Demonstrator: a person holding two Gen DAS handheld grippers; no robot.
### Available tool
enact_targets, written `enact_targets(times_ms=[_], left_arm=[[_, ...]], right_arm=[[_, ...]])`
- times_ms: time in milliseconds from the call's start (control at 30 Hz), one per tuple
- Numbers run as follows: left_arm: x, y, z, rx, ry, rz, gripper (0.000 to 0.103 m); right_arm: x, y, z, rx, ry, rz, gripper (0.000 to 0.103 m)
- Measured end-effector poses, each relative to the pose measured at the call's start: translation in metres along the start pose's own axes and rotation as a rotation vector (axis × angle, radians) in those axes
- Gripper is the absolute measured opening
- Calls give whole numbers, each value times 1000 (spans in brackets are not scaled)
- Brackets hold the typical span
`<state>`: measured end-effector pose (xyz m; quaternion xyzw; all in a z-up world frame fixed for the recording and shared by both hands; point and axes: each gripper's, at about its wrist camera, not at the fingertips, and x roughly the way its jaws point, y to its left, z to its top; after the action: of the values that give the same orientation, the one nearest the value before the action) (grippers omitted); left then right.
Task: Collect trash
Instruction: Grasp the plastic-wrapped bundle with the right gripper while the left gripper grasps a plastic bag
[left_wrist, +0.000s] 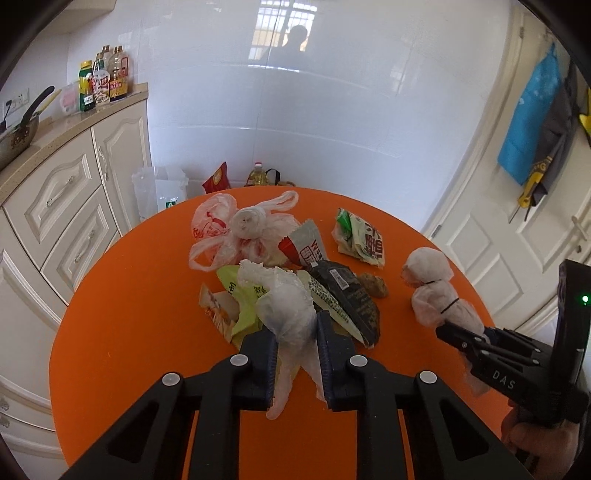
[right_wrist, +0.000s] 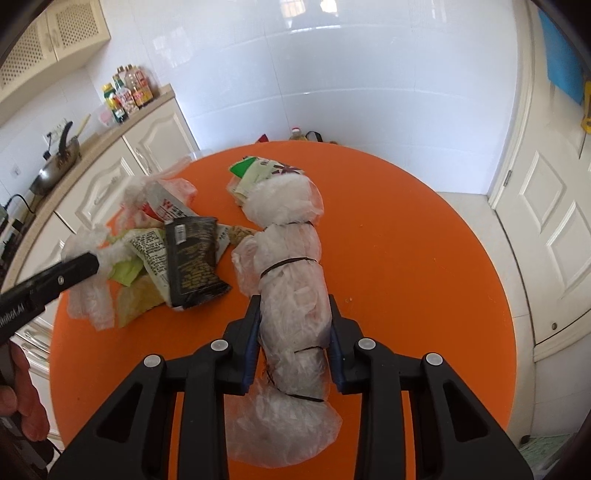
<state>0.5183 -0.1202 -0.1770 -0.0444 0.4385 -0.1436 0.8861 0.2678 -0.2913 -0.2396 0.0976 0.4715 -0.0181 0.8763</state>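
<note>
A round orange table (left_wrist: 129, 314) holds a pile of trash. My left gripper (left_wrist: 295, 332) is shut on a crumpled clear plastic bag (left_wrist: 288, 302) above the pile. My right gripper (right_wrist: 293, 317) is shut on a long white plastic bundle tied with black bands (right_wrist: 291, 266); this bundle also shows in the left wrist view (left_wrist: 432, 284), with the right gripper (left_wrist: 461, 339) at its lower end. On the table lie a black wrapper (left_wrist: 347, 291), a yellow-green wrapper (left_wrist: 240, 295), a red-printed plastic bag (left_wrist: 221, 229) and a green-white packet (left_wrist: 362, 236).
Cream cabinets (left_wrist: 66, 206) with a pan (left_wrist: 18, 136) and sauce bottles (left_wrist: 107, 77) stand left. A white door (left_wrist: 517, 240) with hanging cloths is right. Bags and an oil bottle (left_wrist: 258, 173) sit on the floor behind the table by the white tiled wall.
</note>
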Motion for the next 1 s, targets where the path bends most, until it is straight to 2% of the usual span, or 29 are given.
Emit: enact_targets(times_ms=[133, 233, 267, 400, 467, 600, 667, 733, 800, 933, 1000], left_arm=[[-1, 2, -6, 11, -13, -19, 16], [-16, 1, -39, 22, -15, -27, 16], [-21, -1, -54, 25, -10, -22, 16], [-16, -3, -72, 32, 50, 21, 21], [-6, -2, -75, 24, 85, 29, 23], [10, -3, -74, -9, 95, 15, 22], [18, 0, -72, -41, 111, 2, 17], [15, 3, -72, -52, 99, -27, 15], [5, 4, -73, -48, 72, -51, 15], [-11, 14, -78, -35, 53, -49, 15], [-15, 7, -82, 4, 58, -27, 15]], right_arm=[[-6, 3, -7, 3, 6, 20, 30], [-6, 7, -17, -10, 27, 19, 30], [-4, 9, -21, -19, 41, 18, 30], [8, 16, -27, -53, 87, -13, 32], [13, 20, -26, -67, 92, -23, 34], [20, 28, -20, -103, 95, -47, 34], [26, 31, -17, -122, 99, -62, 34], [27, 33, -17, -132, 98, -63, 32], [23, 30, -19, -112, 91, -23, 29], [15, 23, -28, -76, 101, 23, 28], [13, 22, -31, -80, 106, 23, 30]])
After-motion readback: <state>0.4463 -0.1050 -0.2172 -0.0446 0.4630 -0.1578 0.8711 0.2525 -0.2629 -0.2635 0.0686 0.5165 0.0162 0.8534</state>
